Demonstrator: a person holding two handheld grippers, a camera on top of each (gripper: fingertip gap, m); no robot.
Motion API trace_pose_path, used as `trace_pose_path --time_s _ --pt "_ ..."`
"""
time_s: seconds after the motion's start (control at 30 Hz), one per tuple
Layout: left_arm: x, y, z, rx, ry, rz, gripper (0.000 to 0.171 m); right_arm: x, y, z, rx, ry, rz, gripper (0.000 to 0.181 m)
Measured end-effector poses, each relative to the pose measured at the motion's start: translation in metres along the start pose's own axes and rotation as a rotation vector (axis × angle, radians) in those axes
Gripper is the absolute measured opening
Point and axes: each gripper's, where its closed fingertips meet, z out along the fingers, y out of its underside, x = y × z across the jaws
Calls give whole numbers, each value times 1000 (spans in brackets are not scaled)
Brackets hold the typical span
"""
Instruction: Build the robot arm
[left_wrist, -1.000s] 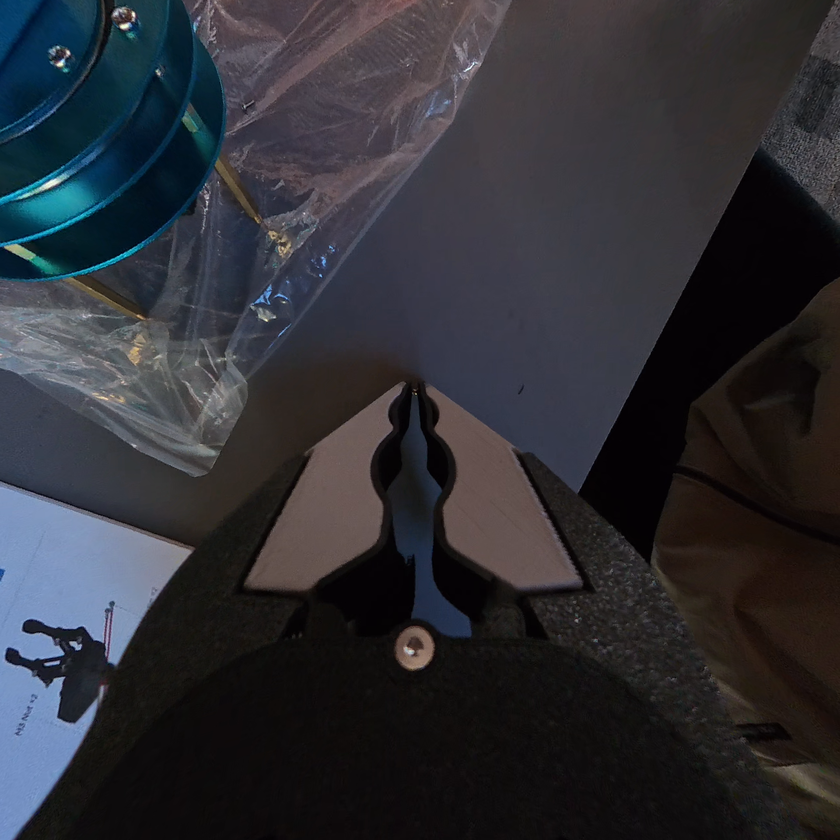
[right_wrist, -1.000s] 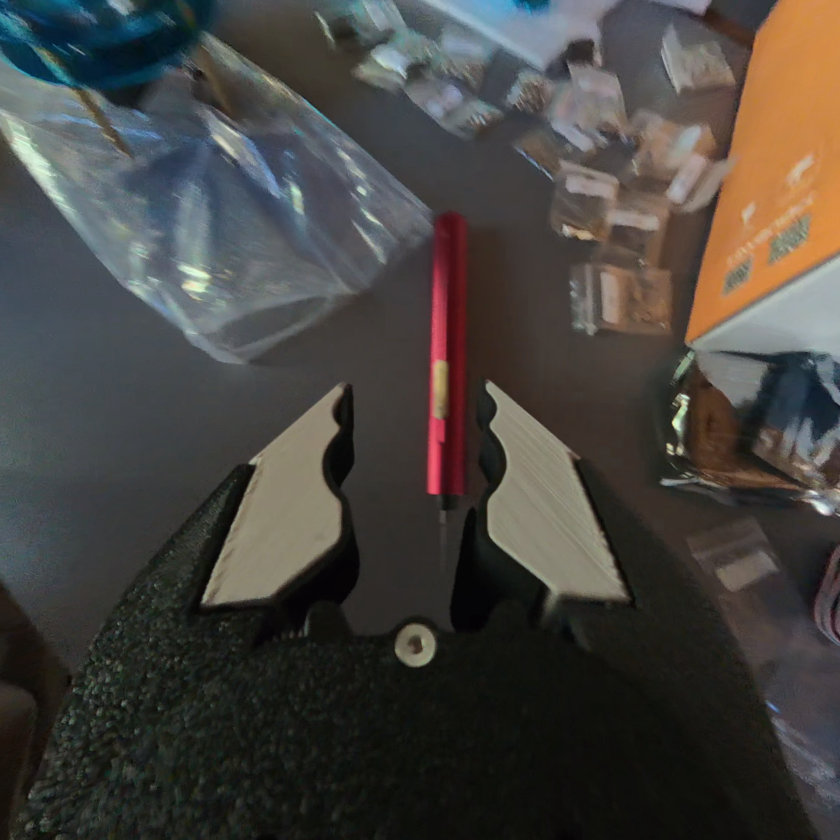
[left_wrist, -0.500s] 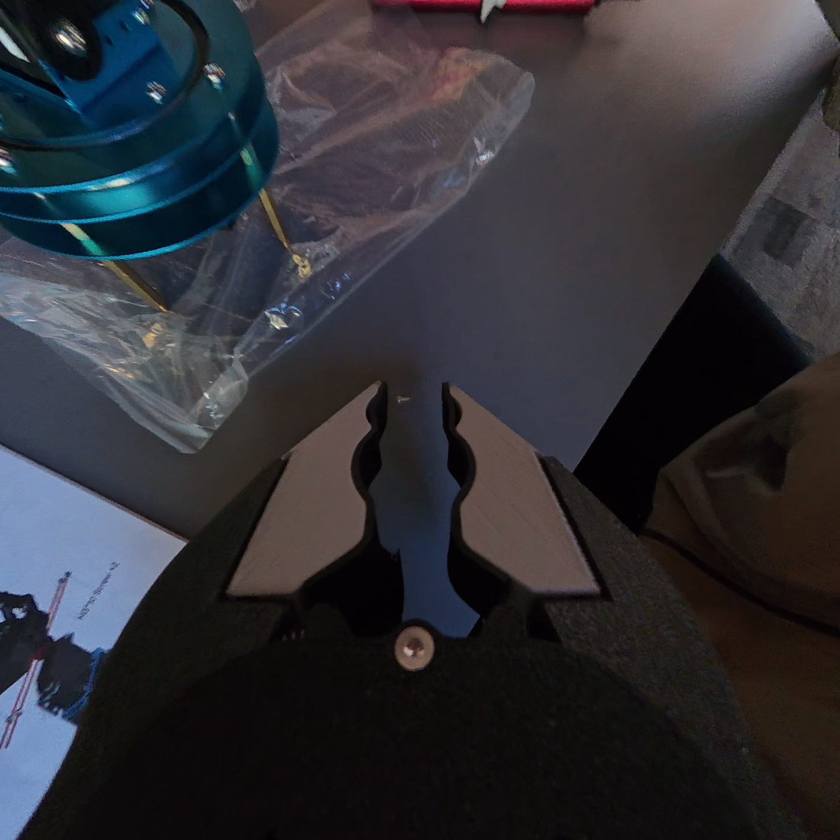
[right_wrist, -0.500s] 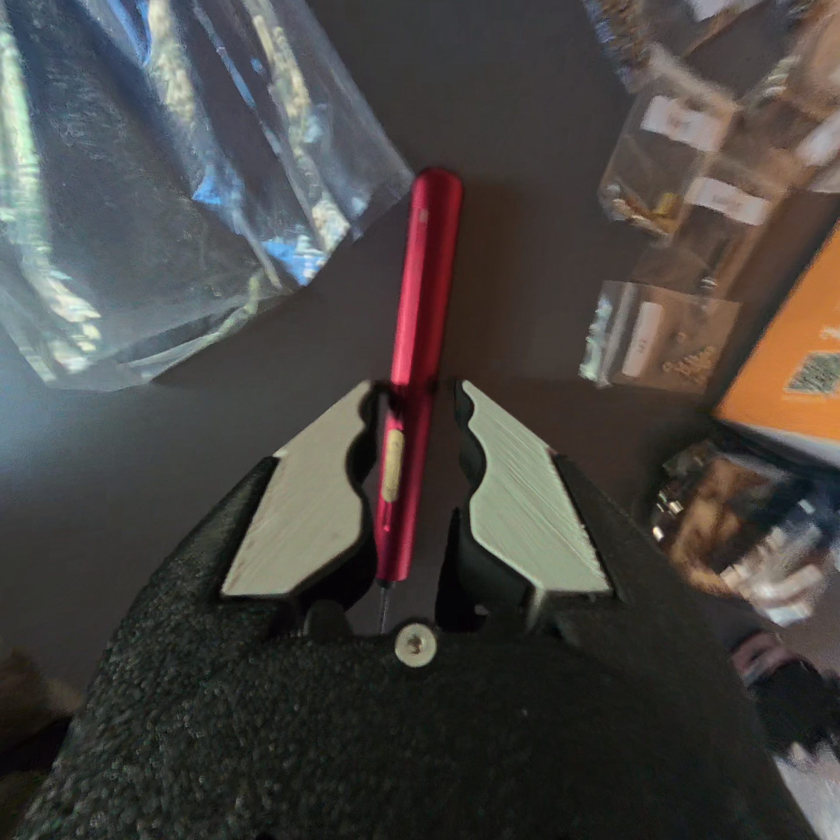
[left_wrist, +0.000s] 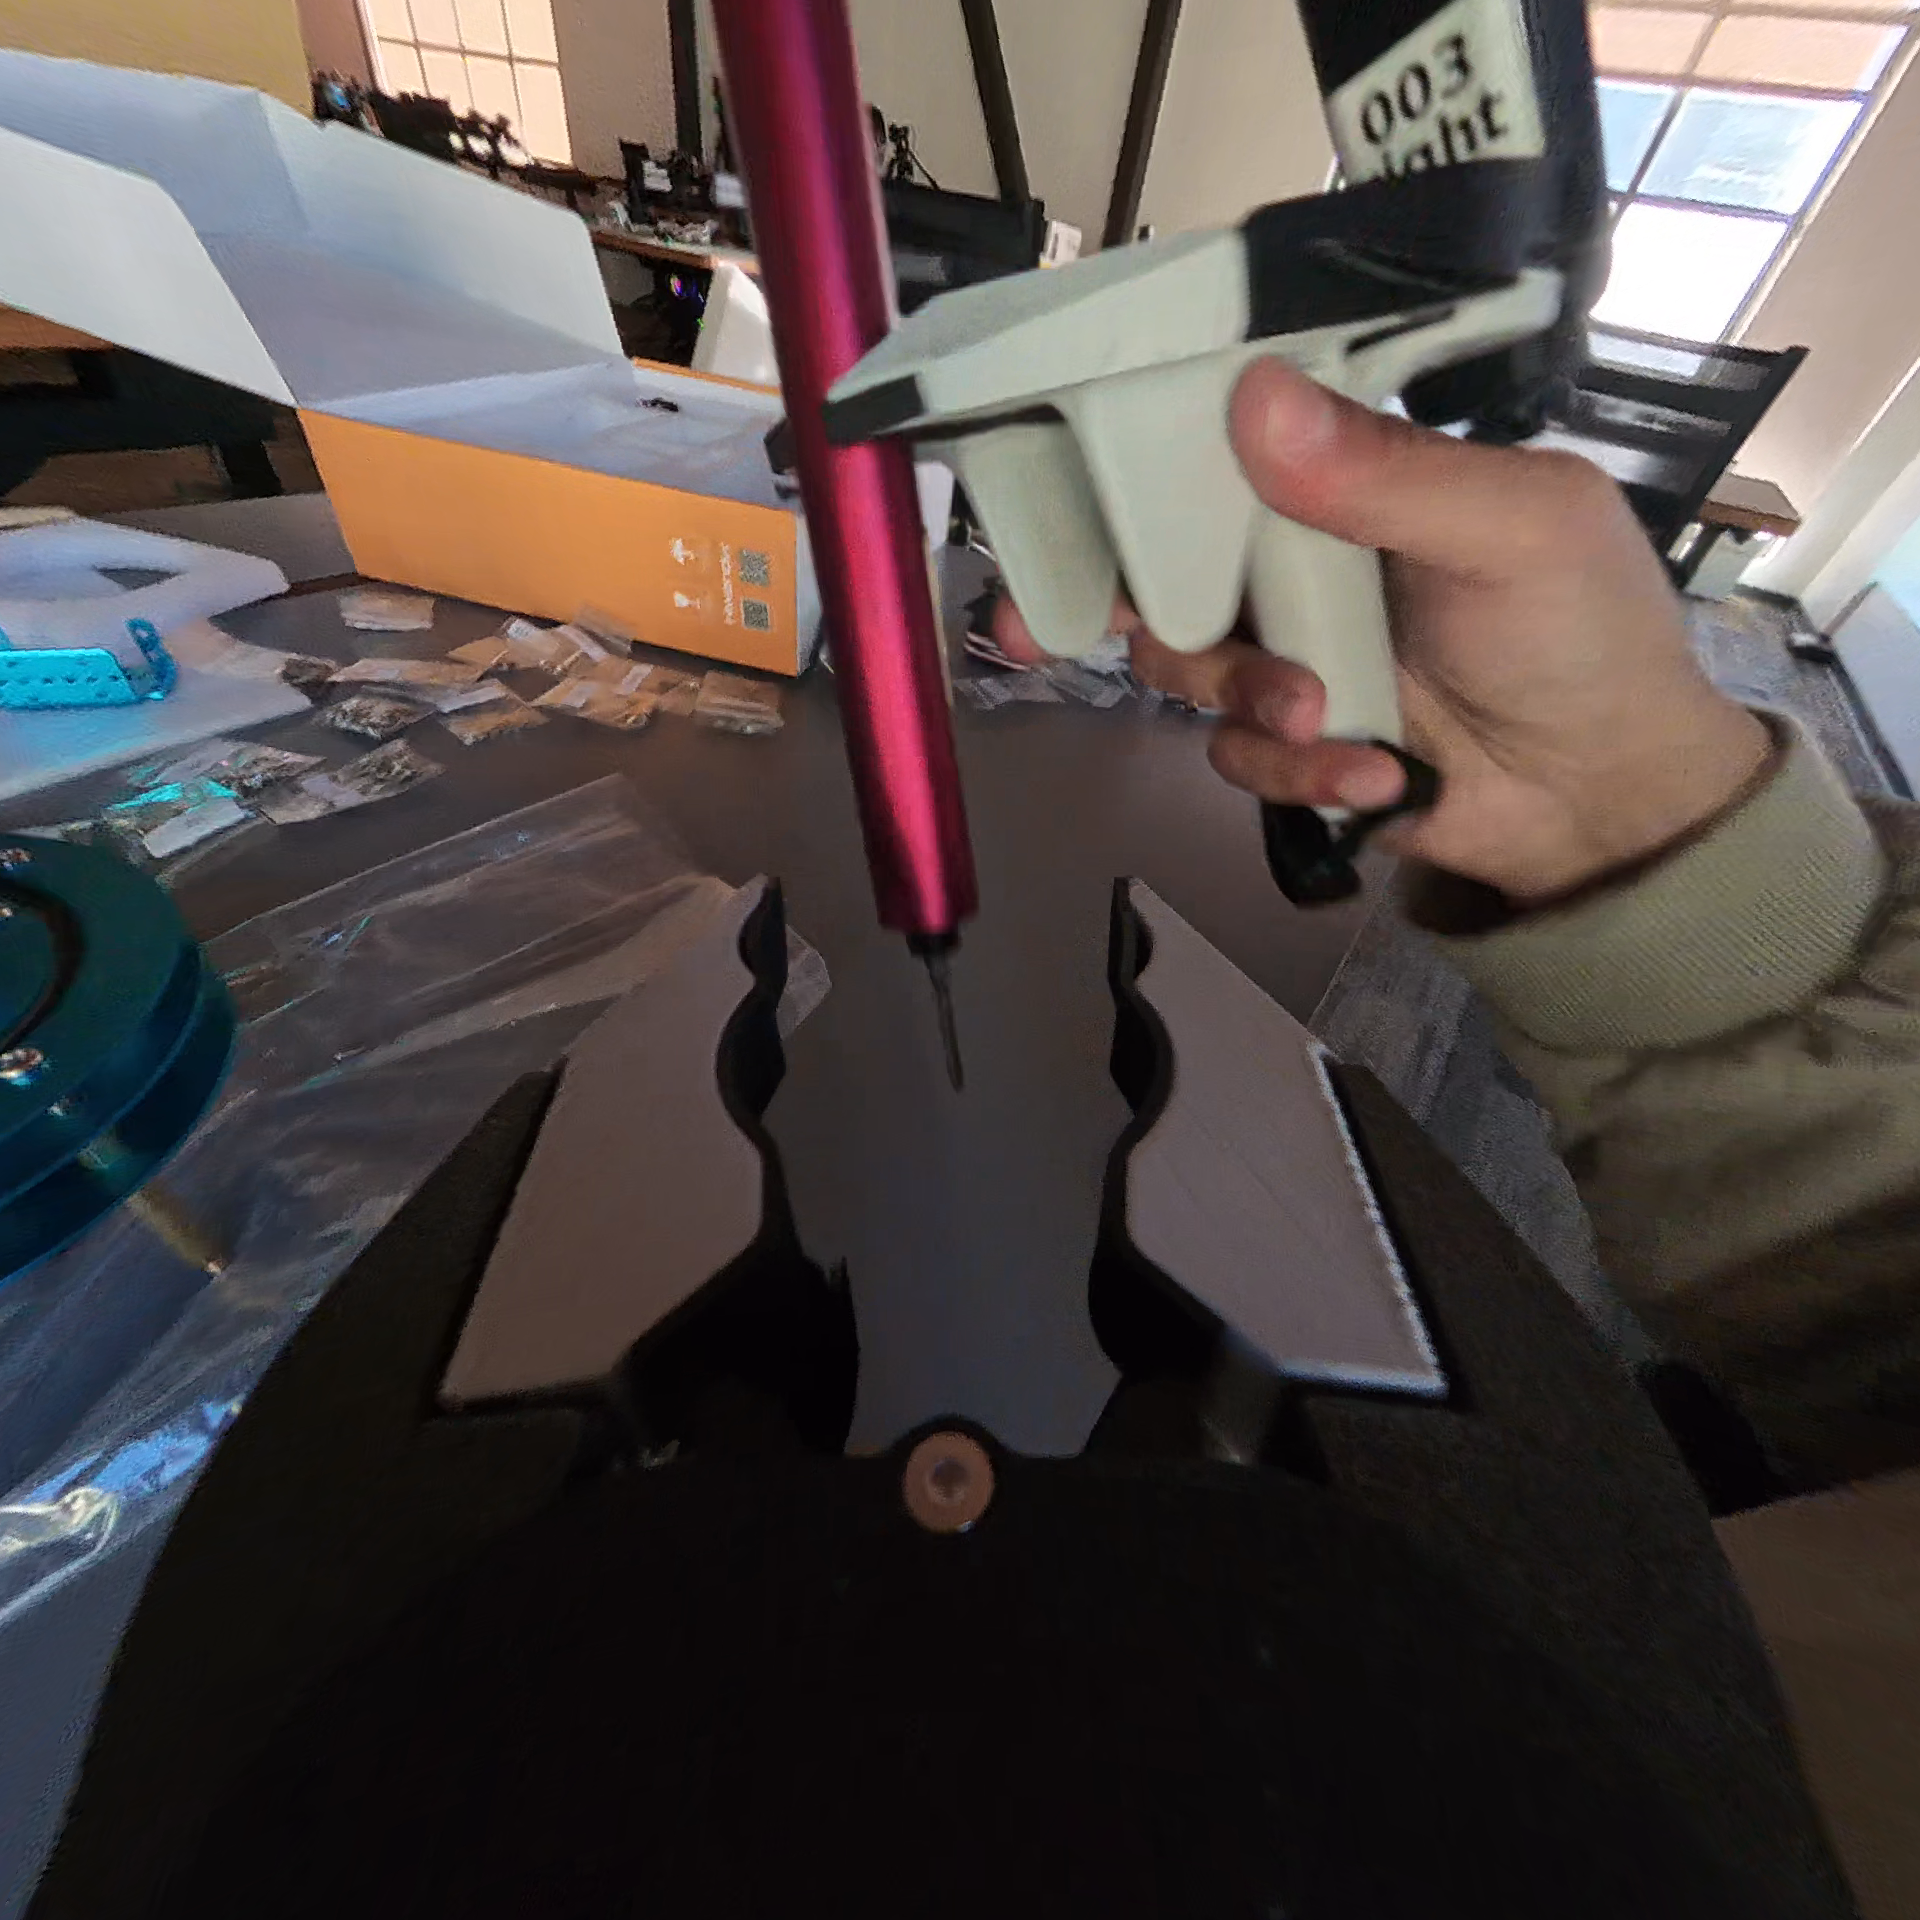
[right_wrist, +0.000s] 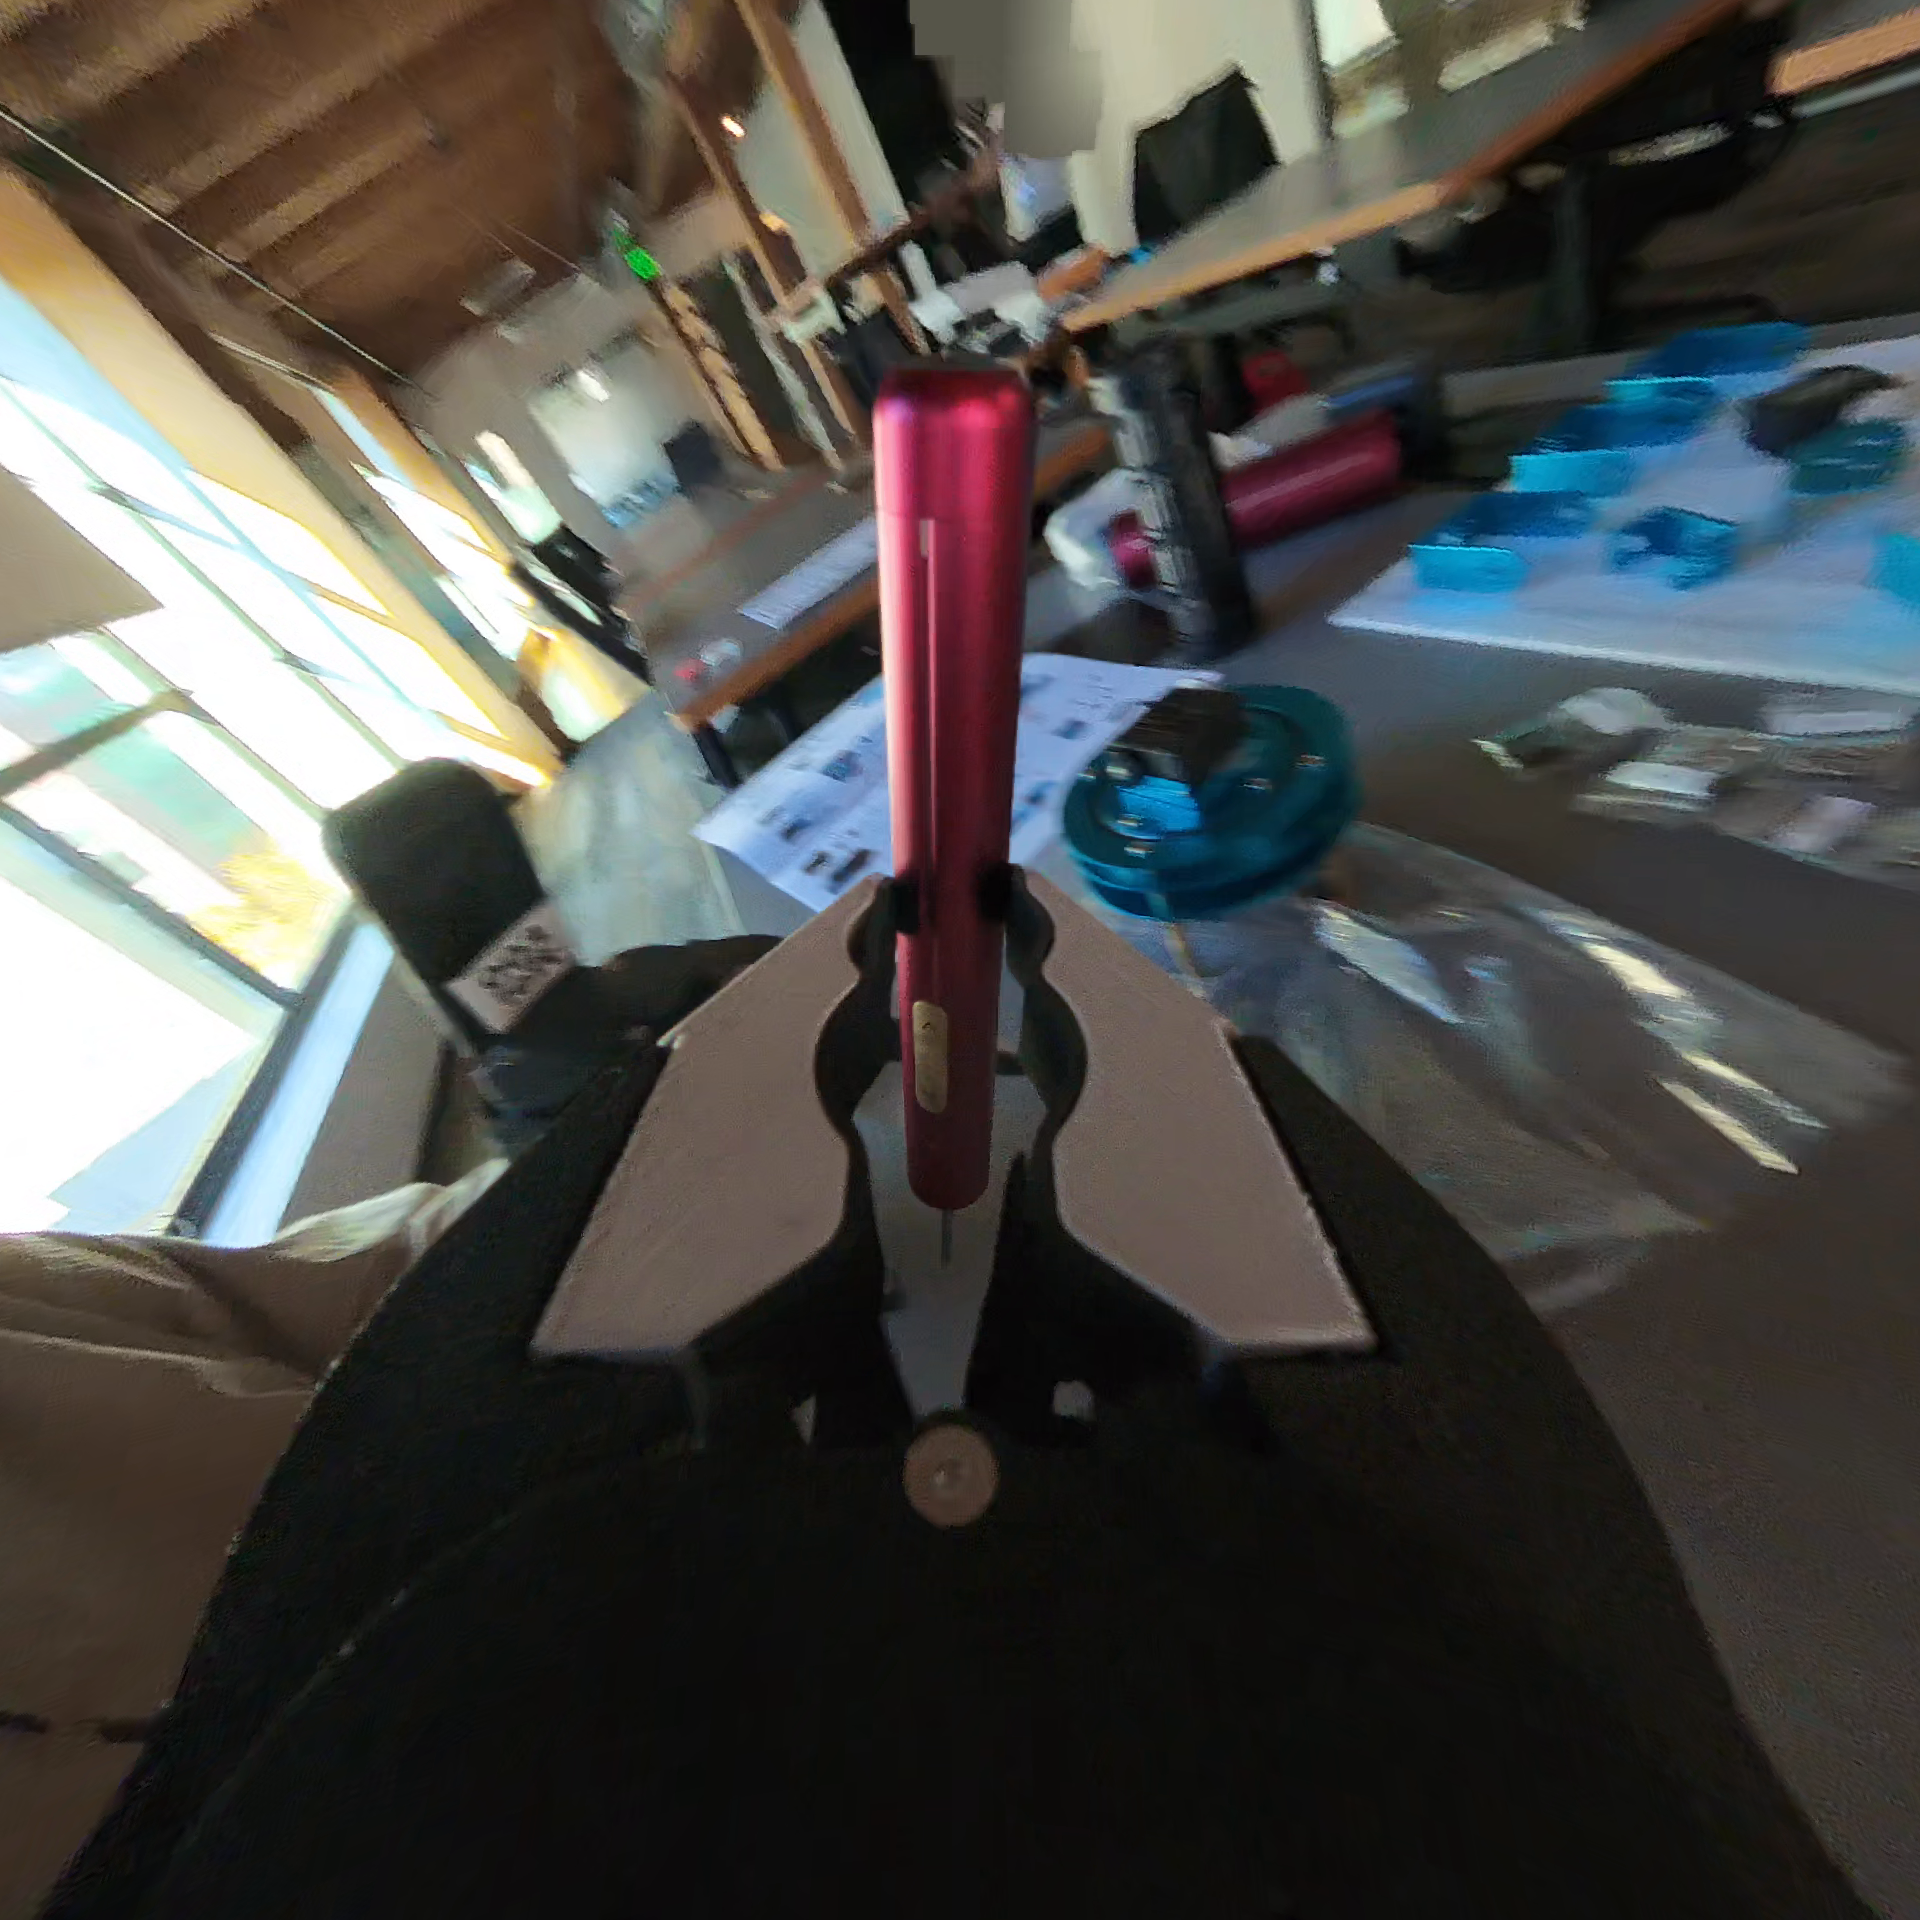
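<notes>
Up off the table, the right gripper (right_wrist: 948, 902) clamps a slim red screwdriver (right_wrist: 951, 790) between its fingertips, the jaws drawn in narrow against the barrel. In the left wrist view that same right gripper (left_wrist: 831, 421) comes in from the right, held by a person's hand (left_wrist: 1475, 665) in a beige sleeve (left_wrist: 1704, 1039), and the red screwdriver (left_wrist: 862, 499) hangs nearly upright with its thin bit (left_wrist: 948, 1023) pointing down.

The left gripper (left_wrist: 943, 904) has its fingers spread wide and holds nothing; the bit's tip hangs between them in this view, touching neither finger.

Beneath lies a dark table (left_wrist: 1039, 790). A clear plastic bag (left_wrist: 416, 956) sprawls at the near left, and a teal metal disc (left_wrist: 94, 1049) sits on it at the left edge. Farther back, small clear packets (left_wrist: 540, 696) of hardware are scattered before an open orange box (left_wrist: 540, 540) with a white lid. In the blurred right wrist view the teal metal disc (right_wrist: 1216, 800) sits beside a printed white sheet (right_wrist: 831, 810), with the clear plastic bag (right_wrist: 1558, 1039) to its right.
</notes>
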Motion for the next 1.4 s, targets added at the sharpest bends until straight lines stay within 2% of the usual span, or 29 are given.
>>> trace_pose_path --time_s 0.03,0.07,0.13,0.2,0.3,0.37,0.43,0.5,0.53,0.67,0.83,0.97,1.07,1.13,1.17,1.23,1.4 --pt "1 -2 0 11 -3 13 61 -18 2 1 28 -39 8 17" --pt "7 -4 -4 21 27 23 52 -33 4 2 45 -58 10 18" --pt "23 -9 -18 63 119 41 20 -52 7 0 82 -51 -34 18" --pt "34 -9 -33 50 199 39 17 -70 11 -4 75 -62 -138 19" --pt "69 -7 -68 -57 523 -97 16 -101 23 -15 51 -219 -333 23" --pt "92 -6 -96 -172 744 -201 15 -121 42 -25 23 -386 -473 33" --pt "111 -4 -123 -312 942 -308 16 -135 60 -30 -22 -525 -511 47" --pt "120 -2 -142 -430 1064 -414 21 -146 76 -33 -74 -624 -549 47" --pt "121 0 -149 -481 1102 -442 16 -151 83 -33 -89 -654 -580 47" --pt "120 1 -156 -579 1201 -565 16 -168 94 -26 -60 -726 -667 49" --pt "123 9 -151 -667 1297 -665 15 -166 104 -16 -78 -714 -788 25" --pt "129 16 -155 -729 1376 -662 16 -166 113 -18 -96 -703 -878 21" --pt "117 18 -143 -685 1306 -608 18 -153 108 -11 -125 -592 -866 20" --pt "92 22 -120 -587 1105 -472 29 -133 101 -3 -116 -451 -863 21" --pt "78 25 -110 -534 983 -361 38 -124 98 -1 -122 -399 -828 21" --pt "51 29 -98 -441 757 -102 40 -110 90 1 -94 -334 -758 20" --pt "25 34 -85 -339 356 463 39 -93 83 13 -34 -217 -580 21"
